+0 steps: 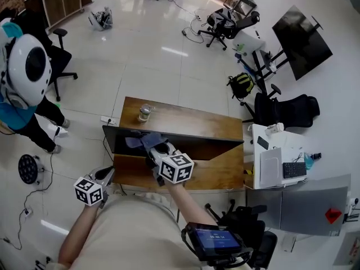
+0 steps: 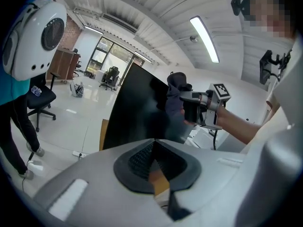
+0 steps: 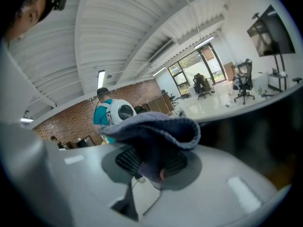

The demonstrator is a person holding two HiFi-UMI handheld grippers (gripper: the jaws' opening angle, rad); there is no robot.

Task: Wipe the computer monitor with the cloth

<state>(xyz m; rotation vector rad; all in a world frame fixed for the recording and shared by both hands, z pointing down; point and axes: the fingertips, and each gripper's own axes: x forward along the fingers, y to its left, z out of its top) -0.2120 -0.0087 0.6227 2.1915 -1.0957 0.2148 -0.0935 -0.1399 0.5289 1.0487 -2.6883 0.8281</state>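
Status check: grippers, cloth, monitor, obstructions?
Right gripper shut on cloth, cloth against monitor near its top edge. Left gripper shut, empty, clear of monitor. Nothing in the way.

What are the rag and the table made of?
The cloth looks like soft blue-grey fabric, maybe fleece or terry: fuzzy, matte, drooping in folds. The table looks like brown wood or wood veneer, smooth with a slight sheen.

cloth [image 3: 156, 126] grey-blue | monitor [image 2: 137, 108] black (glossy) | desk [image 1: 191, 120] brown wood-grain
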